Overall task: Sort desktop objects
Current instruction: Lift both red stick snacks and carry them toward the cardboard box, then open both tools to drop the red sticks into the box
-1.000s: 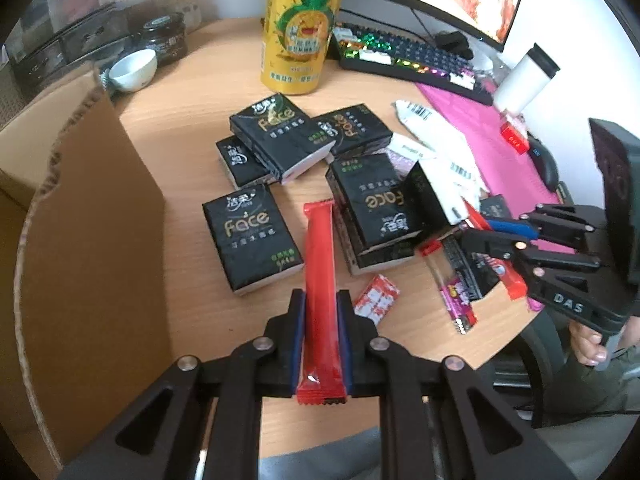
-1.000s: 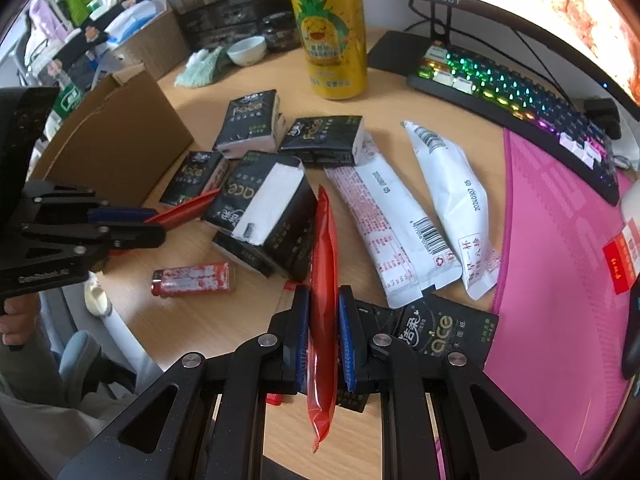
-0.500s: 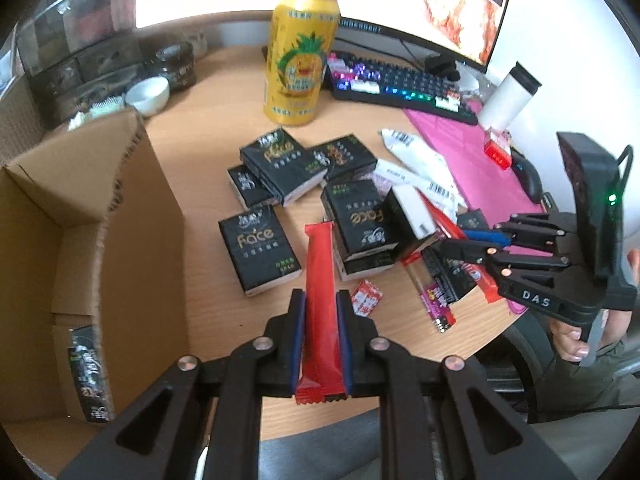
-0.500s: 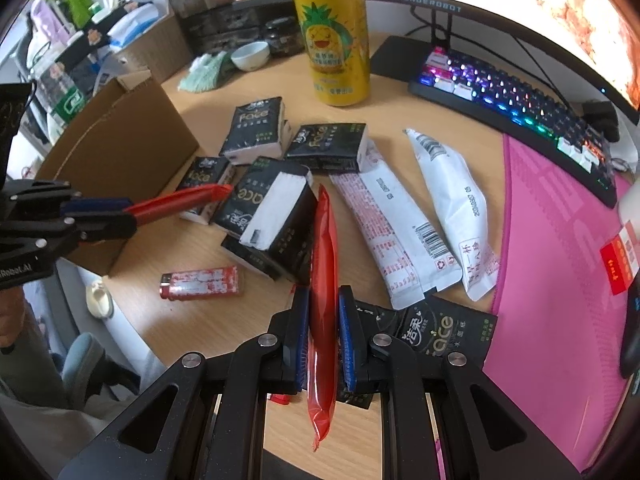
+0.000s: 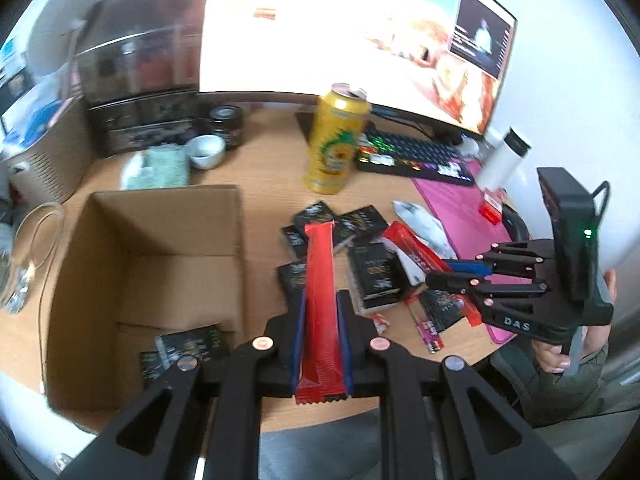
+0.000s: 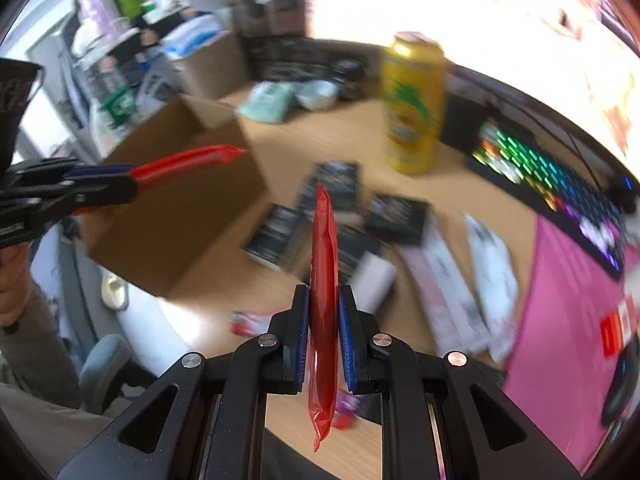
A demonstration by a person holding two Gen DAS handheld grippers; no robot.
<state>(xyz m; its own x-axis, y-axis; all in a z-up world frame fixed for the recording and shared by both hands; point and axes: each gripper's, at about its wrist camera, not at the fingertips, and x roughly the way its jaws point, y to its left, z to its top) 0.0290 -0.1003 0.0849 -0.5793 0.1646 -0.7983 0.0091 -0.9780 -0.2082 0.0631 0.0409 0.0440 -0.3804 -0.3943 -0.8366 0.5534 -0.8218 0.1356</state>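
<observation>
My left gripper (image 5: 321, 300) is shut on a long red snack packet (image 5: 320, 280), held above the desk just right of an open cardboard box (image 5: 160, 208). The box has black tissue packs (image 5: 188, 346) in its bottom. My right gripper (image 6: 324, 294) is shut on a second red packet (image 6: 323, 280) standing on edge. In the left wrist view the right gripper (image 5: 436, 278) is at the right with its red packet (image 5: 416, 250). In the right wrist view the left gripper (image 6: 132, 182) is at the left, its red packet (image 6: 188, 160) over the box (image 6: 180, 216). Several black tissue packs (image 5: 374, 276) lie on the desk.
A yellow pineapple can (image 5: 336, 140) stands behind the packs. A lit keyboard (image 5: 412, 156), a pink mat (image 5: 452, 208) and a white tumbler (image 5: 504, 158) lie to the right. White pouches (image 6: 488, 272) lie by the mat. A small bowl (image 5: 206, 151) and a glass jug (image 5: 28, 256) stand to the left.
Both grippers rose with their red packets still held. The left one swung toward the box, whose inside has come into view. The desk objects look smaller and farther away.
</observation>
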